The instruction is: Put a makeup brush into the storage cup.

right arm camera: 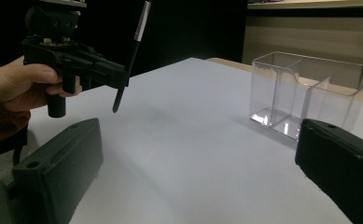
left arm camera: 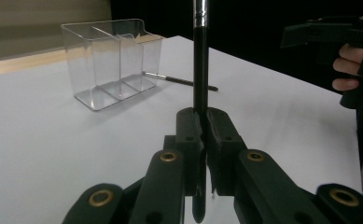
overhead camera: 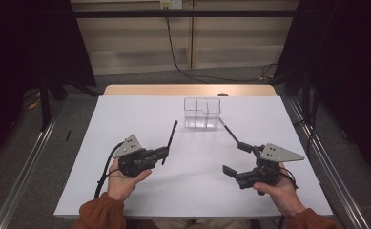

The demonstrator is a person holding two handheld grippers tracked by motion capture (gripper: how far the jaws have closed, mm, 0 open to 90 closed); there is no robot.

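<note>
Item 1, left gripper [overhead camera: 163, 153]: held in the person's left hand [overhead camera: 123, 181] toward the near-left part of the table [overhead camera: 126, 119]; jaws closed tight on a black brush [overhead camera: 169, 141], clamped near its lower end, so that the handle with its silver ferrule stands up past the jaws in the left gripper view and the tip hangs clear of the table surface in the right gripper view.

Item 2, clear organiser [overhead camera: 202, 113]: transparent box with inner partitions, open at the top, standing upright near the middle of the table's far edge; its compartments look empty.

Item 3, second brush [overhead camera: 230, 132]: black, lying flat on the table just beside the organiser's near-right corner, slanting toward the near-right; untouched.

Item 4, right gripper [overhead camera: 236, 160]: held in the person's right hand [overhead camera: 276, 188] toward the near-right part of the table; jaws spread wide with nothing between them, the upper one close to the near end of the second brush.

Step in hand, as judged: first brush lifted and ready for the organiser; second brush about to be picked up.

Next move calls for: carrying the held brush over a compartment, standing it near upright, lowering it between the partitions, then releasing; the right jaws must straddle the thin handle low against the table before closing.
</note>
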